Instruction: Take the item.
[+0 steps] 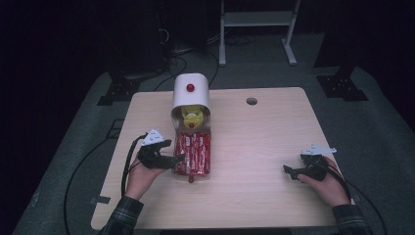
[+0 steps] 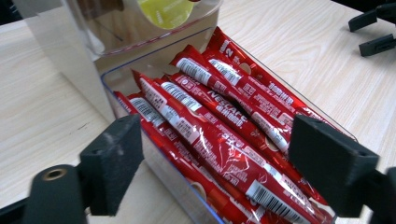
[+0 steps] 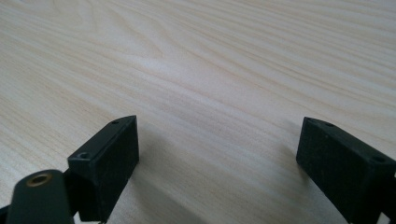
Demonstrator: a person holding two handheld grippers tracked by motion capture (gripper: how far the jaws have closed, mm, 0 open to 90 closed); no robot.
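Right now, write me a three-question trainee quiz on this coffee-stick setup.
1. True or false: the left gripper stands at the clear tray with its jaws apart.
2. What fills the clear tray?
A. yellow capsules
B. red Nescafe coffee sticks
C. tea bags
3. What lies under the right gripper?

Key
1. True; the pads press on nothing.
2. B. The yellow capsule sits higher up, in the white dispenser behind the tray.
3. Bare wooden table; its jaws are open with nothing between them.
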